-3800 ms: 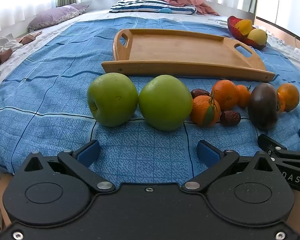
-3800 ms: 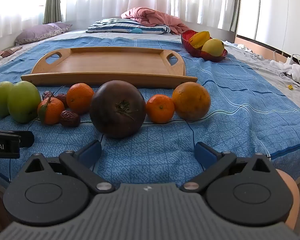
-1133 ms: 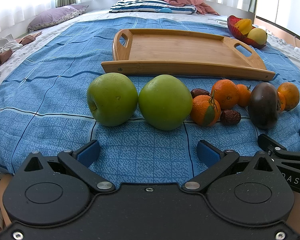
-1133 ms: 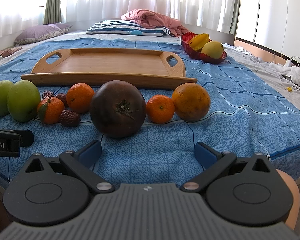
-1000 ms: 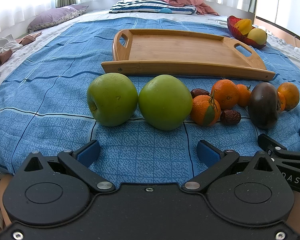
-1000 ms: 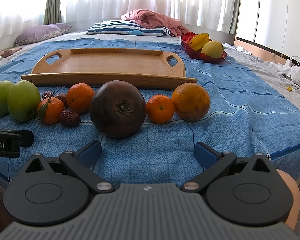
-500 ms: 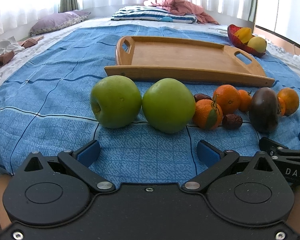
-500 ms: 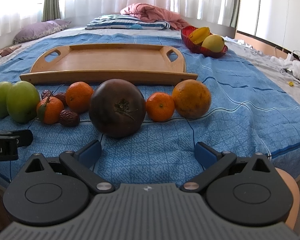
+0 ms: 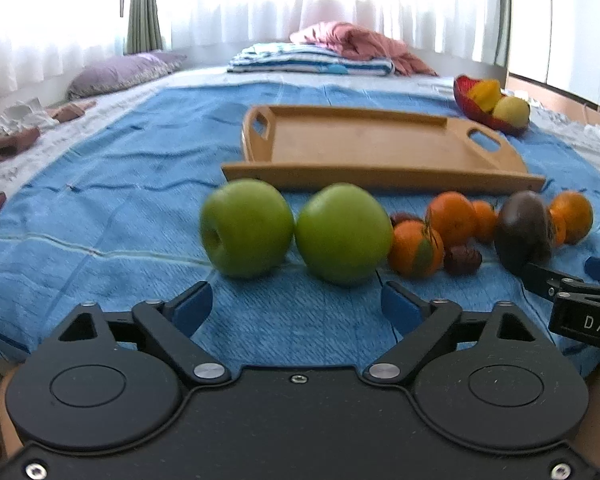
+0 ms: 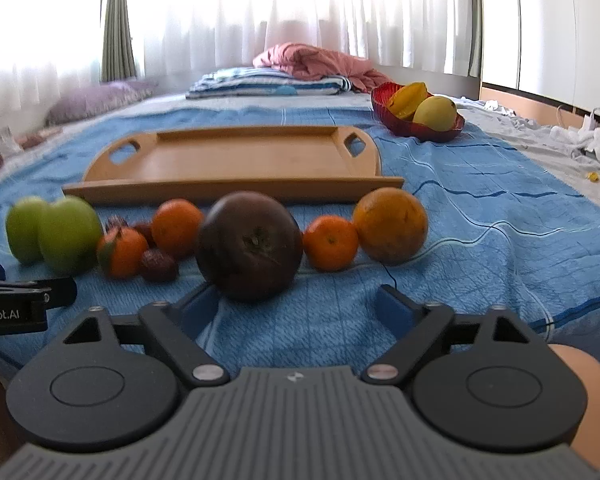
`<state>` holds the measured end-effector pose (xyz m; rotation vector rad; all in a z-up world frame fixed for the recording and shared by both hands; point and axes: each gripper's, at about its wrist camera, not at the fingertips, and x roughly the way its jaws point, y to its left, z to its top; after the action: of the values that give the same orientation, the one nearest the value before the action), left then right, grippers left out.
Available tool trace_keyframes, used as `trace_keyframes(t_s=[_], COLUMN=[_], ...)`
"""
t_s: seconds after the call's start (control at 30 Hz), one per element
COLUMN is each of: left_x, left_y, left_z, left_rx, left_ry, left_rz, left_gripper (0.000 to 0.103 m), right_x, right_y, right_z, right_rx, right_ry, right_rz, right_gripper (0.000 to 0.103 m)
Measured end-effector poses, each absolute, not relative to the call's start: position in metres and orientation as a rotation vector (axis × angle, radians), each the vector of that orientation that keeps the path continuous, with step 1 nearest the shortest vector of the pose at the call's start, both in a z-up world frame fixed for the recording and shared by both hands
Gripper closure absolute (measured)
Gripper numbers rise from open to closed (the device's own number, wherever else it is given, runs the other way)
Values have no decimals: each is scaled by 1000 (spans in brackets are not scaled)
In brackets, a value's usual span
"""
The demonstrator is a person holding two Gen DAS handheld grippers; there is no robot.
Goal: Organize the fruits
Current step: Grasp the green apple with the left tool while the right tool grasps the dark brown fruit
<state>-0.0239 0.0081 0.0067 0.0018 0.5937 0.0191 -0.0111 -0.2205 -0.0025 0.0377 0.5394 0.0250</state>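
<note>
A row of fruit lies on the blue blanket in front of an empty wooden tray (image 9: 380,148) (image 10: 236,160). From the left: two green apples (image 9: 247,227) (image 9: 343,233), several oranges (image 9: 415,249) with small dark red fruits, a big dark purple fruit (image 10: 250,246), a small orange (image 10: 331,243) and a large orange (image 10: 392,225). My left gripper (image 9: 296,306) hangs short of the apples, jaws closing with nothing between them. My right gripper (image 10: 288,310) sits just short of the purple fruit, jaws closing on nothing.
A red bowl (image 10: 418,126) with yellow fruit stands at the back right beyond the tray. Pillows and folded bedding (image 9: 312,64) lie at the bed's far end. Loose clothes lie at the left edge (image 9: 12,136). Each gripper shows at the other view's edge.
Both views have tipped upward, so the fruit and tray sit lower in frame and more curtain shows. Both pairs of fingers stand slightly closer together than before.
</note>
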Motion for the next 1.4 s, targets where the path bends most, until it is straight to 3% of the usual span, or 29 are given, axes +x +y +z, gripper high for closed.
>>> trace_keyframes(t_s=[0.13, 0.27, 0.43, 1.17, 1.4], left_x=[-28, -30, -23, 4, 8], left_y=[9, 6, 5, 0, -4], left_z=[20, 31, 31, 23, 21], left_rx=[-14, -44, -88, -174, -166], left_ry=[564, 544, 572, 582, 567], left_rz=[-7, -72, -92, -47, -21], left_gripper=[28, 30, 47, 43, 45], right_x=[-13, -11, -3, 20, 22], right_y=[-225, -231, -234, -228, -227], right_z=[1, 5, 4, -2, -4], right_rx=[125, 233, 303, 391, 384], right_ry=[523, 518, 529, 556, 556], right_rz=[75, 134, 118, 95, 89], right_gripper=[30, 30, 30, 30, 34])
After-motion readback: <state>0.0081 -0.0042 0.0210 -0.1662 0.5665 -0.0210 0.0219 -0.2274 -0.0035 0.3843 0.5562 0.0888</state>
